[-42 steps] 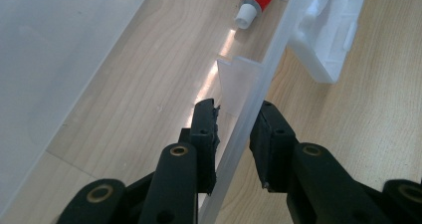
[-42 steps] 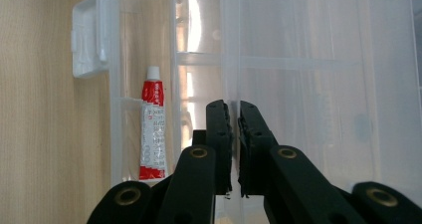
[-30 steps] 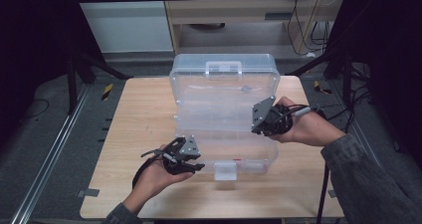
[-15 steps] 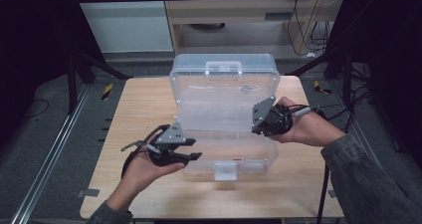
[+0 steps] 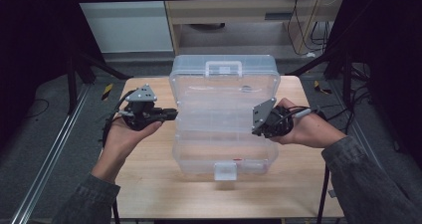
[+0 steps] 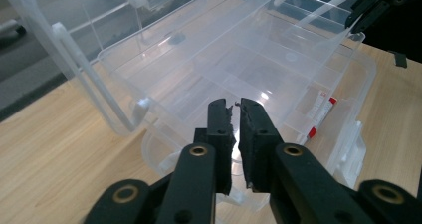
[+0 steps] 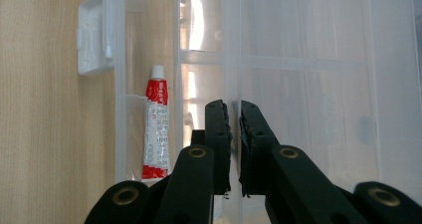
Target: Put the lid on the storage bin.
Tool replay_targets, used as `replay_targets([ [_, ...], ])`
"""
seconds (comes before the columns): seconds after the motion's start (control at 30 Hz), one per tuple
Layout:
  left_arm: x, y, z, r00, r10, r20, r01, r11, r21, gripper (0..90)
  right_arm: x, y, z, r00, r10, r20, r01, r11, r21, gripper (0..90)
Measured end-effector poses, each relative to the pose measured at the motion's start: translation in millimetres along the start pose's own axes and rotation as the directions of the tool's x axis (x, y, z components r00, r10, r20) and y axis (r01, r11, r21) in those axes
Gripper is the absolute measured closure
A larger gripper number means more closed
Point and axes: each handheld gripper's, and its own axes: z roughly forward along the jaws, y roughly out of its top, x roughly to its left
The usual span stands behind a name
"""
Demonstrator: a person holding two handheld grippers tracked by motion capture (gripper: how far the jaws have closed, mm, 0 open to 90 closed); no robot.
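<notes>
A clear plastic compartment box [image 5: 224,149] lies in the middle of the wooden table [image 5: 149,184], its lid [image 5: 224,94] partly raised. My right gripper [image 5: 259,128] is shut on the lid's right edge; that thin clear edge runs between the jaws of the right gripper [image 7: 233,107]. A red and white tube [image 7: 155,129] lies in a front compartment, near the white latch [image 5: 225,170]. My left gripper [image 5: 171,114] hovers by the box's left side. The jaws of the left gripper [image 6: 234,104] have just been closing and stand shut on nothing.
A carrying handle [image 5: 224,67] sits on the lid's far edge. Behind the table stands a low cabinet [image 5: 239,15], with cables [image 5: 318,35] at the right. Dark frame posts flank the table on both sides.
My left gripper has risen from the box's front left corner and moved left and farther back, and its jaws have shut. The right gripper and the lid have stayed put.
</notes>
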Motion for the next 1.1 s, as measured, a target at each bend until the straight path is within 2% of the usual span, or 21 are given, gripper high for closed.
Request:
replay_targets([
  [0.17,5.9,3.0,4.4,0.9997,-0.019,0.014,0.019,0.9995,0.027,89.3,1.5,-0.1,0.7,1.0,0.001,-0.004,-0.001,1.0,-0.002,84.4],
  [0.43,11.1,16.0,4.6,0.9986,-0.052,0.012,0.052,0.9985,0.016,89.6,3.6,-0.5,1.0,1.0,-0.007,0.0,0.007,1.0,0.002,84.2],
  [0.6,13.1,20.7,5.5,0.9984,-0.056,0.006,0.056,0.9983,0.014,89.5,5.6,-2.1,1.5,1.0,-0.003,-0.004,0.003,1.0,-0.004,84.2],
  [0.83,16.5,21.1,8.9,0.997,-0.077,0.005,0.077,0.9968,0.023,89.5,9.2,-3.3,2.4,0.9999,-0.009,-0.005,0.009,1.0,-0.003,84.0],
  [1.1,19.7,21.6,8.7,0.9949,-0.101,0.001,0.101,0.9948,0.008,89.5,12.0,-3.8,3.6,0.9999,-0.011,-0.014,0.011,1.0,0.003,83.5],
])
